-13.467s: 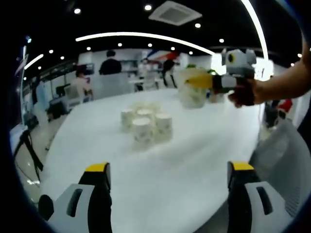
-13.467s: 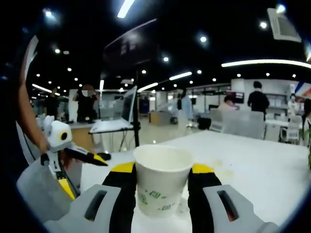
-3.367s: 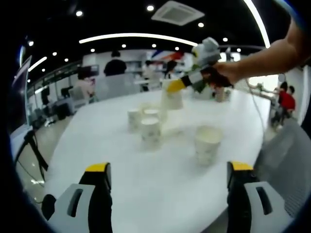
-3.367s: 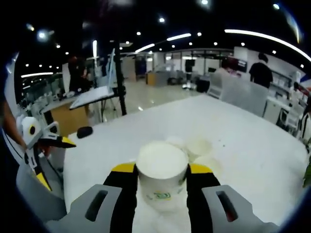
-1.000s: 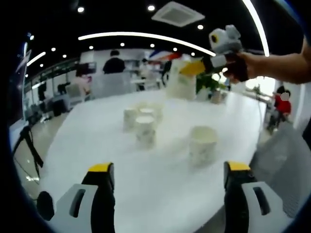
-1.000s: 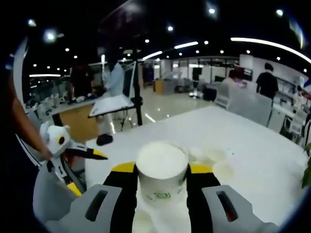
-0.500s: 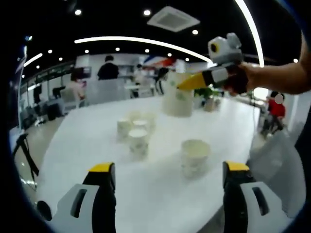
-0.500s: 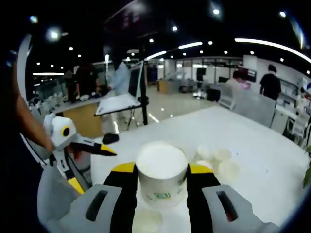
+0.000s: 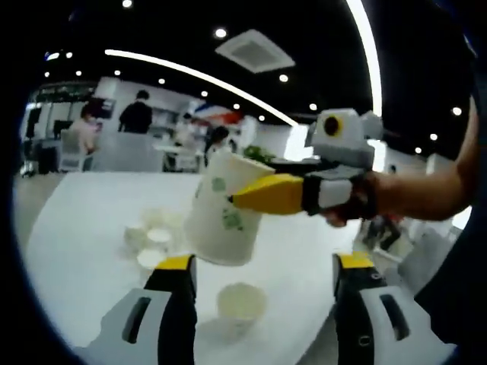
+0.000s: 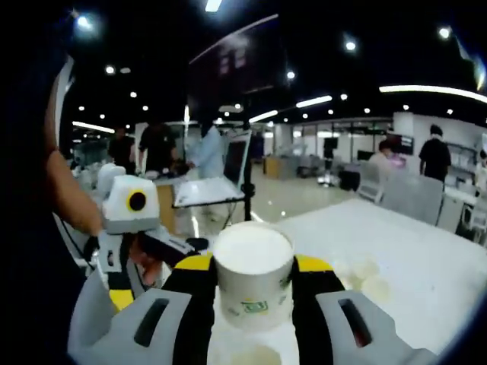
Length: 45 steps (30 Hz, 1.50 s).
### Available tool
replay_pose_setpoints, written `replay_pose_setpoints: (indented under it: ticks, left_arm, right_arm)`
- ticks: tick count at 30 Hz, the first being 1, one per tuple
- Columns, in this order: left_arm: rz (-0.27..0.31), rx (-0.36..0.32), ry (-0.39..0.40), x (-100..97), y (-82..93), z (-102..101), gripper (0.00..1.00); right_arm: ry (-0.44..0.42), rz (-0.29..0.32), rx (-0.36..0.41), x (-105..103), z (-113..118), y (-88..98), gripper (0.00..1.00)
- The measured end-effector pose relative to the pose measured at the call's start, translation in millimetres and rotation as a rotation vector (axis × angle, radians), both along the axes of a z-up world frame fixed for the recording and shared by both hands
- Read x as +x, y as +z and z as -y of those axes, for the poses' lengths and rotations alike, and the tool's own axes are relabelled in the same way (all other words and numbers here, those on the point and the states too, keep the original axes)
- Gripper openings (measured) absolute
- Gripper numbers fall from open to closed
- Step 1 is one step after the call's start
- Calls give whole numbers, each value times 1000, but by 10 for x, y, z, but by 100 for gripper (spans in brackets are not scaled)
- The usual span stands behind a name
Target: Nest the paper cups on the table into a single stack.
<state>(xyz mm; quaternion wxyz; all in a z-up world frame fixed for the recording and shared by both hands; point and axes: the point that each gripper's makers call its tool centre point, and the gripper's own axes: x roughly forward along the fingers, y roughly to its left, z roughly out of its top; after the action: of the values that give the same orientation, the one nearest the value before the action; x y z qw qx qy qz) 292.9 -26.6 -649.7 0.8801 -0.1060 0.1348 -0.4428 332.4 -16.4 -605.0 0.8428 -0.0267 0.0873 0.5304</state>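
My right gripper (image 10: 253, 268) is shut on a white paper cup (image 10: 253, 293) with green print, held up in the air. In the left gripper view this held cup (image 9: 221, 220) hangs tilted, with the right gripper (image 9: 245, 199) clamping it from the right. Just below it a single cup (image 9: 240, 301) stands on the white table (image 9: 76, 213). A small cluster of cups (image 9: 151, 239) sits farther left. My left gripper (image 9: 265, 262) stands open low over the table, on either side of the single cup. The left gripper (image 10: 148, 272) also appears in the right gripper view, close by on the left.
In the right gripper view, more cups (image 10: 367, 278) stand on the table (image 10: 426, 251). A laptop on a stand (image 10: 211, 190) is beyond the table's edge. People and chairs fill the office behind. The person's arm (image 9: 426, 194) reaches in from the right.
The right gripper has carried its cup toward the left gripper, now hanging just above the single cup. The left gripper has moved nearer that cup, and both views have shifted.
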Motion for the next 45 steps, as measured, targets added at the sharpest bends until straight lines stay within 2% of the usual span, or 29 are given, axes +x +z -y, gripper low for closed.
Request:
replay_pose_setpoints:
  ticks: [1, 2, 4, 7, 8, 10, 14, 19, 23, 26, 30, 31, 36, 38, 39, 43, 45]
  left_arm:
    - [7, -37, 17, 36, 54, -29, 66]
    - [9, -51, 29, 53, 79, -56, 63]
    - [-1, -59, 39, 74, 86, -105, 61]
    - [-9, -68, -1, 21, 116, -99, 54]
    - [-33, -59, -14, -10, 99, -99, 53]
    - [-17, -52, -18, -11, 119, -117, 51]
    - [-19, -42, -48, -38, 164, -187, 40]
    - [-33, -14, -98, -82, 189, -241, 18]
    - [-75, -77, -185, -174, 343, -241, 12]
    - [-98, -113, -255, -259, 459, -220, 12]
    - [-82, -119, -290, -279, 601, -237, 11]
    - [-62, -103, -295, -274, 625, -244, 7]
    - [-10, -21, -363, -359, 682, -212, 5]
    - [-7, 27, -405, -418, 653, -207, 1]
    - [-7, 30, -404, -421, 654, -201, 1]
    - [1, 54, -422, -468, 673, -188, 0]
    - [6, 100, -422, -452, 610, -224, 0]
  right_arm:
    - [2, -6, 25, -8, 6, 35, 36]
    - [15, -9, 50, -41, 10, 75, 36]
    - [19, -5, 52, -81, 27, 91, 36]
    - [43, -7, 43, -149, 15, 70, 36]
    - [44, -8, 47, -156, 23, 68, 36]
    - [53, -18, 43, -183, 51, 45, 36]
    - [81, -43, 40, -259, 118, 26, 36]
    - [126, -79, 54, -346, 199, 38, 36]
    - [163, -103, 85, -410, 219, 90, 36]
    - [197, -115, 105, -476, 207, 127, 36]
    - [226, -119, 93, -527, 210, 117, 36]
    - [231, -119, 87, -536, 212, 110, 36]
    - [245, -111, 47, -577, 208, 59, 36]
    - [236, -109, 26, -563, 217, 33, 35]
    - [232, -128, 18, -559, 220, 22, 36]
    - [235, -141, 17, -567, 210, 20, 37]
    - [230, -137, 13, -560, 207, 17, 38]
